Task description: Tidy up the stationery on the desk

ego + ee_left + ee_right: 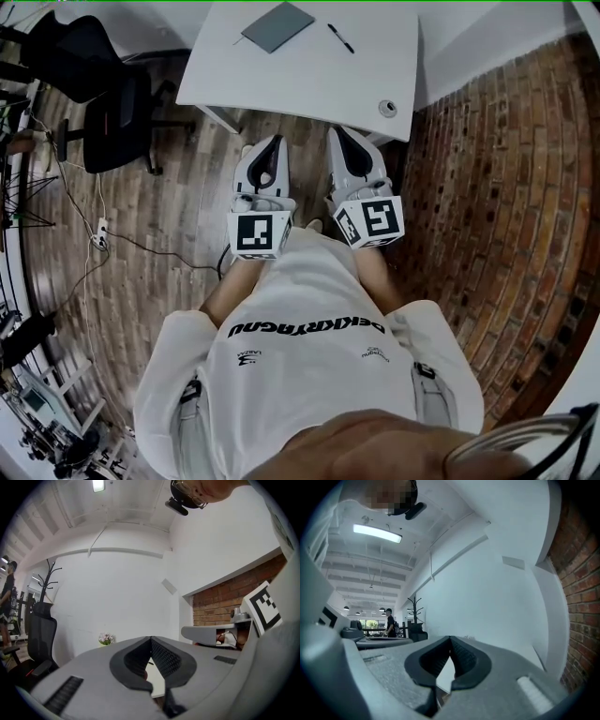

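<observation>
1. Shirt fills the near head view. Beyond it my left gripper and right gripper hang short of the desk, well apart from the notebook and pen lying loose on it. Nothing is tidied yet, I judge. The desk's far edge is cut off.
2. Left gripper view: my jaws are pressed together on nothing, and only a desk sliver shows beneath them.
3. Right gripper view: jaws likewise closed and empty, with the stationery out of sight.

On desk – notebook left, pen right
</observation>
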Available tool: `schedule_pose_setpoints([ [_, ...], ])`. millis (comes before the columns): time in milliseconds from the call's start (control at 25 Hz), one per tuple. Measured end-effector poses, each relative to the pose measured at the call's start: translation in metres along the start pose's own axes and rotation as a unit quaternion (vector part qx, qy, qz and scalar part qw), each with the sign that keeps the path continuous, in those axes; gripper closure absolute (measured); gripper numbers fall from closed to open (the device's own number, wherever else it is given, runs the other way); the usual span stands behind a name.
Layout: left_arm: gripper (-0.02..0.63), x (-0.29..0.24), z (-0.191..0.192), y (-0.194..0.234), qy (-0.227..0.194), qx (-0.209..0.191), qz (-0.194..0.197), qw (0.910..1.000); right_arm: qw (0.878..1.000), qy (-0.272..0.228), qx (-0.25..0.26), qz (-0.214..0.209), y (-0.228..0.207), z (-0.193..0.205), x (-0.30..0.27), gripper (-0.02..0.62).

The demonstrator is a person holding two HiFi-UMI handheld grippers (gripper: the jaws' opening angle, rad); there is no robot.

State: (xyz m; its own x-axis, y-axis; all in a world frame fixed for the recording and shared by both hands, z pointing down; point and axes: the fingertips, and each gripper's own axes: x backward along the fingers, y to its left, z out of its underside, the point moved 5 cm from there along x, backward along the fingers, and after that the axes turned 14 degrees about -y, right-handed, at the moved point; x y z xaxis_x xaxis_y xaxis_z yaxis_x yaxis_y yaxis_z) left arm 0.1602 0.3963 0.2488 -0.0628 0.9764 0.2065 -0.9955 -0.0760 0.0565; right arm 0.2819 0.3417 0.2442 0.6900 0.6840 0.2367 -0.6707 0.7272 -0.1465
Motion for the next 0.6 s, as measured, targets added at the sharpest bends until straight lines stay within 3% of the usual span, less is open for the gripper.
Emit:
schedule_pose_setpoints([
  [360, 0.607, -0.126, 0.029, 0.113, 0.004, 0.026, 0.037, 0.999, 0.999, 0.014, 0.006, 0.035, -0.022, 0.045, -0.152, 0.594],
  [600, 0.607, -0.216, 0.034, 0.197, 0.022, 0.036, 0.087, 0.9953, 0.996, 0.023, 0.009, 0.083, -0.029, 0.061, -0.259, 0.594],
])
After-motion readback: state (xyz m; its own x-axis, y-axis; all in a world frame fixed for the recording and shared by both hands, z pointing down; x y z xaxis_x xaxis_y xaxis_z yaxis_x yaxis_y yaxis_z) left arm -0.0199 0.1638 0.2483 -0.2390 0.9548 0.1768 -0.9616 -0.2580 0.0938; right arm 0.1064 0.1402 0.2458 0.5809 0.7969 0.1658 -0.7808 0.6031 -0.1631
